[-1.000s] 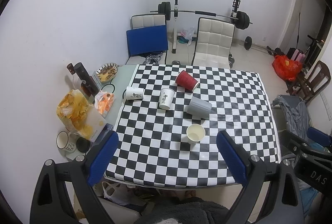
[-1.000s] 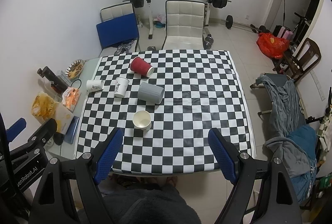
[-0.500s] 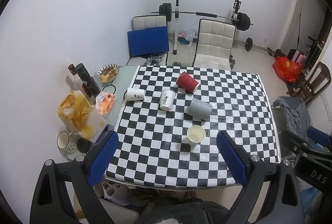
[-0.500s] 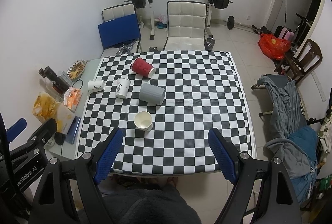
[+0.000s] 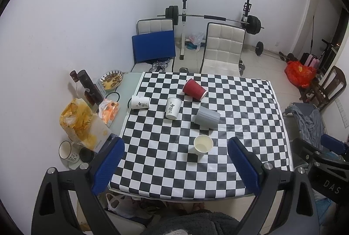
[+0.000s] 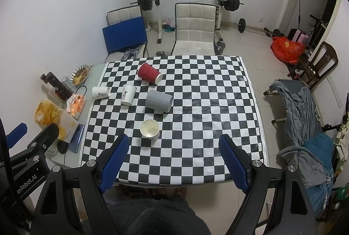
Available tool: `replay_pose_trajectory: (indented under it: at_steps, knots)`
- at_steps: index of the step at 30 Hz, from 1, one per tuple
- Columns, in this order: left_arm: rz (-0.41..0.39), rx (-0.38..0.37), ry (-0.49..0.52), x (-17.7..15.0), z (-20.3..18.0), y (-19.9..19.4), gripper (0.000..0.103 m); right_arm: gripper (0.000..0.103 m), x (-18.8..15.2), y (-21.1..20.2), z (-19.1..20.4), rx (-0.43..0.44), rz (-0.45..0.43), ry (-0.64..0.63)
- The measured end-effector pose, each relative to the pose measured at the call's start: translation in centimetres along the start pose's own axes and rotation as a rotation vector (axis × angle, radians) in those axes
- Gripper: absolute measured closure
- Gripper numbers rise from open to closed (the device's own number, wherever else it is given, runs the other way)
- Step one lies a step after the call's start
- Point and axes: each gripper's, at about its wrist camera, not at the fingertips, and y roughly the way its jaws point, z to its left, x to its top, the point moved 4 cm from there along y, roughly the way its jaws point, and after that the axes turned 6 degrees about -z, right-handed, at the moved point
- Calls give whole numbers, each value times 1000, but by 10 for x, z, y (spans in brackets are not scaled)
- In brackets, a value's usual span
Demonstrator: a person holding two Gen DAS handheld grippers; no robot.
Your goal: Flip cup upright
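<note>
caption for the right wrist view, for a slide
Open right gripper above a checkered table: red cup and grey cup on their sides.

1. A red ribbed paper cup [image 5: 194, 89] [image 6: 150, 73] lay on its side toward the far part of the checkered desk [image 5: 240, 126] [image 6: 207, 104], mouth toward the right.
2. A grey ribbed cup [image 5: 206, 117] [image 6: 159, 101] lay on its side near the middle, just nearer than the red one.
3. A white paper cup with black markings [image 5: 173, 108] [image 6: 128, 94] stood tilted, left of the grey cup.
4. A second white printed cup [image 5: 140, 102] [image 6: 100, 92] lay on its side at the desk's left edge.
5. A plain cream paper cup [image 5: 202, 144] [image 6: 150, 129] stood upright, mouth up, nearest the camera.
</note>
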Motion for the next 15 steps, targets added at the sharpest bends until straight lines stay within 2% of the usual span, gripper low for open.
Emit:
replay_pose_trajectory:
  at_steps: [12,15]
  knots:
    - [1,1,-4,0,-1,1,7,17,-2,0,-1,-1,0,2]
    - [-2,1,-3,-4,1,0,7,17,7,-1,2,2,4,1]
